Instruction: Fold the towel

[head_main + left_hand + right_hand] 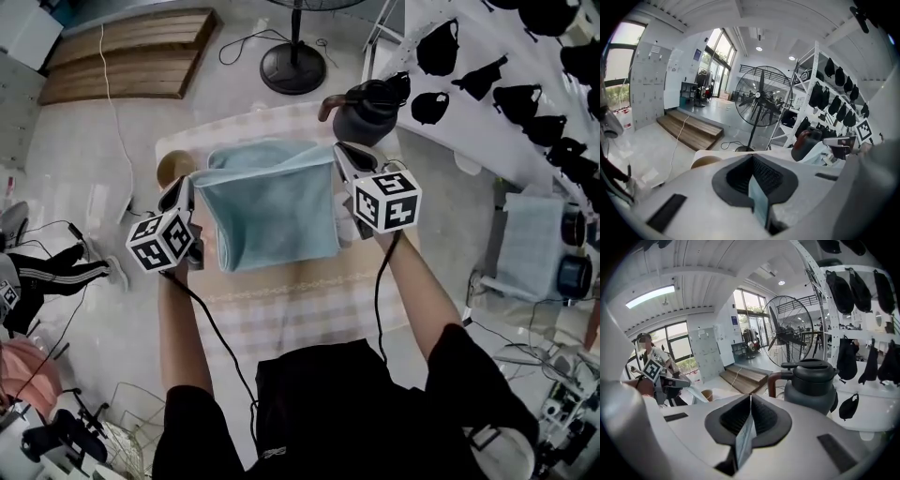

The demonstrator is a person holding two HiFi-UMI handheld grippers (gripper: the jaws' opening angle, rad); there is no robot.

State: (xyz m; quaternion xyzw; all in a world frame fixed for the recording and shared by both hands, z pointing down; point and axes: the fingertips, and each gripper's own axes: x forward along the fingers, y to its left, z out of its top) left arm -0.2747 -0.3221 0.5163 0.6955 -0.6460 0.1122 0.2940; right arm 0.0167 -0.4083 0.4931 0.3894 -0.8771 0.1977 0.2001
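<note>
Reaching forward with both arms, held apart. Pinching a towel (272, 206) corner in the left gripper (190, 186), jaws closed on the cloth; same with the right gripper (342, 157). Pointing both somewhat downward.

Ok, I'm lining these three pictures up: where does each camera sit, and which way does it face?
Head view: on the person's head, looking steeply down at the towel and table; forearms, left tongs and right tongs show.
Left gripper view: on the left tongs, facing the fan; they pinch the towel.
Right gripper view: on the right tongs, likewise pinching, facing the kettle.
Shared: the kettle, in all three.
</note>
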